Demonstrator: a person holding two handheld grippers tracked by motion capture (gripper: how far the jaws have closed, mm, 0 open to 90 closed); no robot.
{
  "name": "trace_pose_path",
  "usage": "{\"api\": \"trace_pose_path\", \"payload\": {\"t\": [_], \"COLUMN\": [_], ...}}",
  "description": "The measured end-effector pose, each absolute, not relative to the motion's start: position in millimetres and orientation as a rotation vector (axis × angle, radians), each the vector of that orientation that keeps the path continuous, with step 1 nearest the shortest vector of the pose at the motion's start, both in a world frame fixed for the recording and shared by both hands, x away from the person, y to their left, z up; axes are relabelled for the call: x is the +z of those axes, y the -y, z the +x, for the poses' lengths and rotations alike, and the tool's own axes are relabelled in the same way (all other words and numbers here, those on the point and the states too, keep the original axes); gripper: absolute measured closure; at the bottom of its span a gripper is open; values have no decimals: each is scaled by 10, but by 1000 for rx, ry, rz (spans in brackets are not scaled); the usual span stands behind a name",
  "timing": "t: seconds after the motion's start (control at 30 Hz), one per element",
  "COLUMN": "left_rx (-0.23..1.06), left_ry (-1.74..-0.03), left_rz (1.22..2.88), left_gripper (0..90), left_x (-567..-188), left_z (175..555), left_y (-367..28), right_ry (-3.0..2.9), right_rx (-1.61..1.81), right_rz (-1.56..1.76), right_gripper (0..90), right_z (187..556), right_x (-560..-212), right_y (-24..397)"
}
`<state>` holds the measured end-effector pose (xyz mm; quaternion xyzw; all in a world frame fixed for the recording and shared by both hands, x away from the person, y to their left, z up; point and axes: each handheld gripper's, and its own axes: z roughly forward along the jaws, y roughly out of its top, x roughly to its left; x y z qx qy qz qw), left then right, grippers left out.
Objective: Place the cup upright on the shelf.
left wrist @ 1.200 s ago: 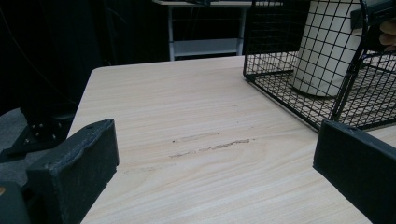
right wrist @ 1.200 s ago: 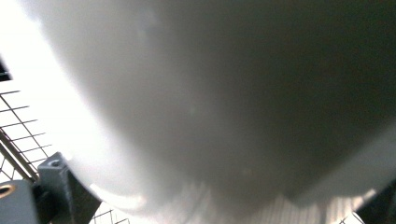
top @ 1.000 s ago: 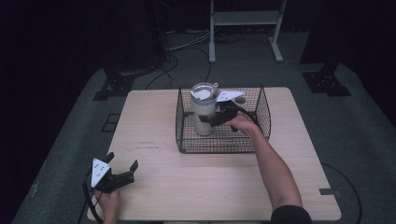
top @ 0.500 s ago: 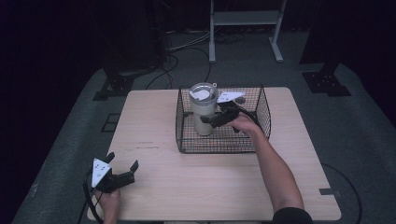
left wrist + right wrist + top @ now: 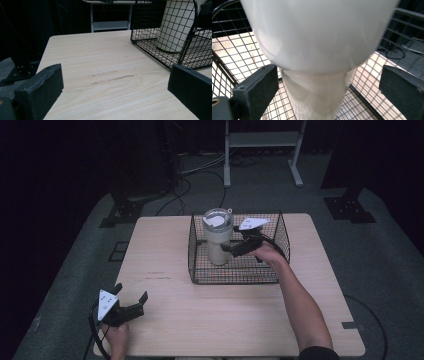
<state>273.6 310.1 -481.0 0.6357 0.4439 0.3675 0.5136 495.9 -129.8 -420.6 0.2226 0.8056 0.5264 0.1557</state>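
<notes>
Cream tumbler (image 5: 218, 240) stands upright inside the black wire basket (image 5: 272, 272), toward its left half, base on the basket's mesh floor; basket sits on the far-centre part of the wooden tabletop (image 5: 225, 315). Right tongs (image 5: 229, 249) reach in over the basket's right side and are level with the tumbler's lower body. In the right gripper view the tumbler (image 5: 317, 37) sits between the two black jaws, which are spread wide, with a gap visible on each side; no contact seen. Judgement: the tumbler is in place in the basket, and the work in hand is either a grasp about to begin or a release just finished; the pictures do not settle which. If a grasp, closing and lifting are left to do. Left tongs (image 5: 131, 305) rest at the near left corner of the tabletop, well apart from the basket, jaws spread and holding nothing; the left gripper view shows bare wood (image 5: 105, 75) between them and the basket (image 5: 150, 37) farther off.
</notes>
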Motion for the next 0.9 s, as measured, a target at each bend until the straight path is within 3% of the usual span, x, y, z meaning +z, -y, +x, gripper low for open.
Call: {"api": "trace_pose_path", "payload": {"t": [0.9], "left_rx": [889], "left_ry": [-1070], "left_rz": [1525], "left_gripper": [0], "left_x": [-4808], "left_z": [2764], "left_y": [-3098], "right_ry": [-2257], "right_rx": [1480], "right_rz": [708], "right_gripper": [55], "right_z": [4699], "right_x": [-3892], "right_y": [1586]}}
